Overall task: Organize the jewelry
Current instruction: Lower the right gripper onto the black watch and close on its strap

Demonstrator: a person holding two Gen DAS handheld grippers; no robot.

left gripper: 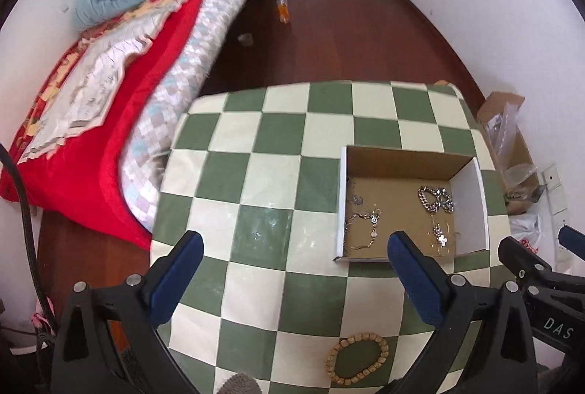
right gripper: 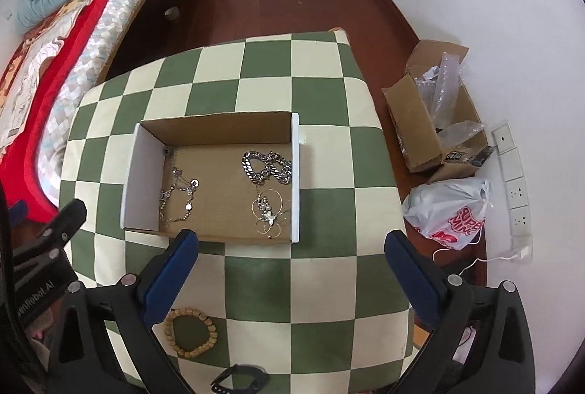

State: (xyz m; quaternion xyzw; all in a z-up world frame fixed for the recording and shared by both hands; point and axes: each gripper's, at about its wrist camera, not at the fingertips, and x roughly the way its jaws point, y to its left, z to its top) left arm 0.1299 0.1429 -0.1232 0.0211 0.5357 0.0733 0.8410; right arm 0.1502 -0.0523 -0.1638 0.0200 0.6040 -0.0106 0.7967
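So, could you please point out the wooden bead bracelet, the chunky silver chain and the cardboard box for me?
wooden bead bracelet (right gripper: 190,332): right wrist view, left arc of beads.
chunky silver chain (right gripper: 266,168): right wrist view, middle links.
cardboard box (right gripper: 215,129): right wrist view, far inner wall.

The left gripper (left gripper: 292,247) is hovering above a green-and-cream checkered table (left gripper: 256,174) with its blue-padded jaws standing wide apart and nothing between them. A wooden bead bracelet (left gripper: 356,363) is lying on the cloth near the bottom edge. An open cardboard box (left gripper: 402,152) is sitting toward the right, holding a chunky silver chain (left gripper: 435,198), a fine chain (left gripper: 363,226) and a gold butterfly piece (left gripper: 440,237). Part of the right gripper (left gripper: 530,266) is showing at the right edge. A red-covered bed (left gripper: 91,138) is lying to the left.
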